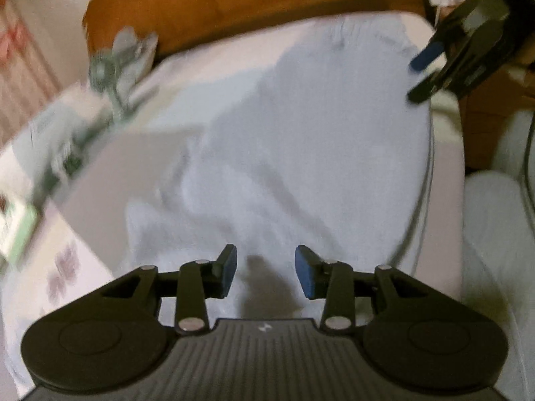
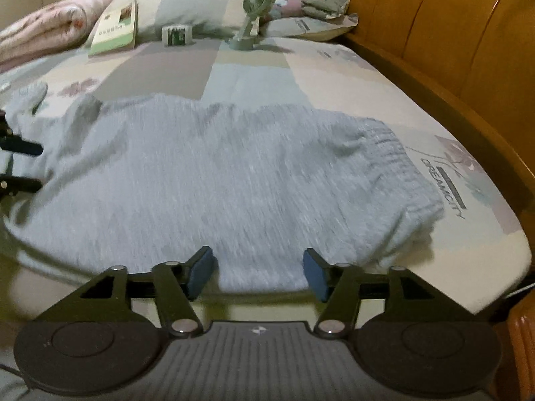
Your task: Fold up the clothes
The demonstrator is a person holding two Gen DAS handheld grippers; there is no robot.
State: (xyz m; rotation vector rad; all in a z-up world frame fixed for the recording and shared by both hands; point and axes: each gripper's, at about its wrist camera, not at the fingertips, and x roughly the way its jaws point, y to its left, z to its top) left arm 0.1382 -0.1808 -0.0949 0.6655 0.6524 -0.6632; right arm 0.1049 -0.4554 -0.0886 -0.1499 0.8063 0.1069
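A light grey pair of trousers (image 2: 234, 173) lies spread across the bed, its elastic waistband (image 2: 391, 147) toward the wooden footboard side. It also shows in the left wrist view (image 1: 301, 153), blurred. My left gripper (image 1: 265, 272) is open just above the cloth at one end, holding nothing. My right gripper (image 2: 259, 270) is open at the near edge of the trousers, holding nothing. The right gripper also shows in the left wrist view (image 1: 431, 73) at the top right. The left gripper's fingers (image 2: 20, 148) show at the left edge of the right wrist view.
The patchwork bedsheet (image 2: 254, 67) covers the bed. A small green desk fan (image 2: 250, 16), a green book (image 2: 115, 28), a small box (image 2: 177, 35), pillows and a rolled pink quilt (image 2: 43, 30) lie at the far side. A wooden bed frame (image 2: 451, 50) runs along the right.
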